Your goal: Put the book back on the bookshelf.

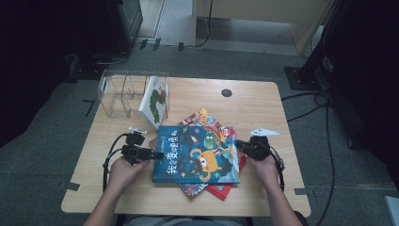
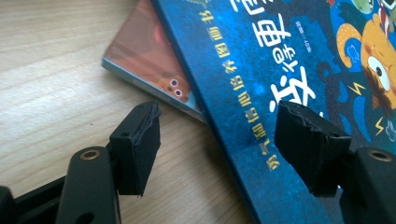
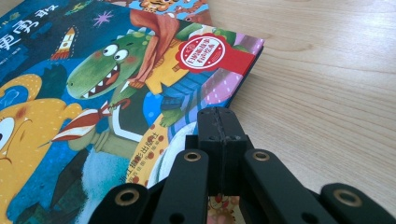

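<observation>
A blue picture book (image 1: 195, 155) with an orange monster on its cover lies on top of a loose pile of books at the middle of the table. My left gripper (image 1: 157, 154) is at the book's left edge. In the left gripper view it (image 2: 217, 121) is open, one jaw over bare wood and the other over the blue cover (image 2: 261, 60). My right gripper (image 1: 240, 145) is at the book's right edge. In the right gripper view it (image 3: 218, 114) is shut, low over the cover (image 3: 70, 93) near the green dinosaur, with nothing seen between the jaws.
Under the blue book lie a brown-covered book (image 2: 144, 56), a red one (image 1: 221, 190) and a colourful one (image 1: 202, 117). A clear acrylic book rack (image 1: 117, 92) stands at the back left with a white book (image 1: 155, 101) leaning in it. The table top (image 1: 263, 103) has a black grommet (image 1: 227, 92).
</observation>
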`<state>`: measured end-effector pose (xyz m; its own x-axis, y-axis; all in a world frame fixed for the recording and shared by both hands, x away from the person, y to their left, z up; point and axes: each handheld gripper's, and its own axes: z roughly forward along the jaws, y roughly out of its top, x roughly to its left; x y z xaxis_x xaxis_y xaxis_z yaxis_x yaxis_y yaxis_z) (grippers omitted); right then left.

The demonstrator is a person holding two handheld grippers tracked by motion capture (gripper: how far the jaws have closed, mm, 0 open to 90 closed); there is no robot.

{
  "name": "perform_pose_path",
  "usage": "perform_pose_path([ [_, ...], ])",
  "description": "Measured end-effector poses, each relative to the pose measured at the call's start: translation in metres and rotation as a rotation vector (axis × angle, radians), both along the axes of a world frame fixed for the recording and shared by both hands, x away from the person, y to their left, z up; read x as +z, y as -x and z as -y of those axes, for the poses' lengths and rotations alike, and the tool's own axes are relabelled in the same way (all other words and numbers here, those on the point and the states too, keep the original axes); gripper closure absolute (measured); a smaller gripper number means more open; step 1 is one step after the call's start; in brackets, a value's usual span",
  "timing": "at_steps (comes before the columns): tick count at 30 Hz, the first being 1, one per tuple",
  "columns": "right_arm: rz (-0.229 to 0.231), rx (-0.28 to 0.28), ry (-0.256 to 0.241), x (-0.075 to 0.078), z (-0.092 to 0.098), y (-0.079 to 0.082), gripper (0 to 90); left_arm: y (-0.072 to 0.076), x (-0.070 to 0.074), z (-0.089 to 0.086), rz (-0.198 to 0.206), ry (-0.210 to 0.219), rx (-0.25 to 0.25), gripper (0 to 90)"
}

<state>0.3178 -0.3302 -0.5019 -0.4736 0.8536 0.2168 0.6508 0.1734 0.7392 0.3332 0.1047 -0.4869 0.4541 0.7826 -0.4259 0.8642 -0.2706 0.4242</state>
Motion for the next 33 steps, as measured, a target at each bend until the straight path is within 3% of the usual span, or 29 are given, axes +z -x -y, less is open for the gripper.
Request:
perform_pose_path([
  [11, -0.01, 0.013, -0.001, 0.001, -0.002, 0.002, 90.0, -0.001, -0.005, 0.003, -0.044, 0.042, -0.002, 33.0],
  [15, -0.011, 0.016, 0.01, 0.001, -0.003, 0.005, 90.0, -0.001, -0.004, 0.006, -0.049, 0.029, 0.005, 32.3],
  [22, -0.005, 0.037, 0.015, 0.001, -0.009, 0.007, 90.0, -0.001, 0.004, 0.011, -0.115, -0.014, 0.004, 38.0],
  [26, -0.007, 0.042, 0.018, 0.001, -0.009, 0.008, 90.0, 0.004, 0.022, 0.0, -0.106, 0.053, 0.022, 49.1],
  [28, -0.01, 0.039, 0.006, 0.001, -0.008, 0.008, 90.0, 0.005, 0.033, -0.002, -0.095, 0.076, 0.008, 53.1],
  [33, -0.017, 0.041, -0.007, 0.001, -0.009, 0.009, 90.0, 0.003, 0.069, 0.001, -0.06, 0.064, -0.016, 57.1],
])
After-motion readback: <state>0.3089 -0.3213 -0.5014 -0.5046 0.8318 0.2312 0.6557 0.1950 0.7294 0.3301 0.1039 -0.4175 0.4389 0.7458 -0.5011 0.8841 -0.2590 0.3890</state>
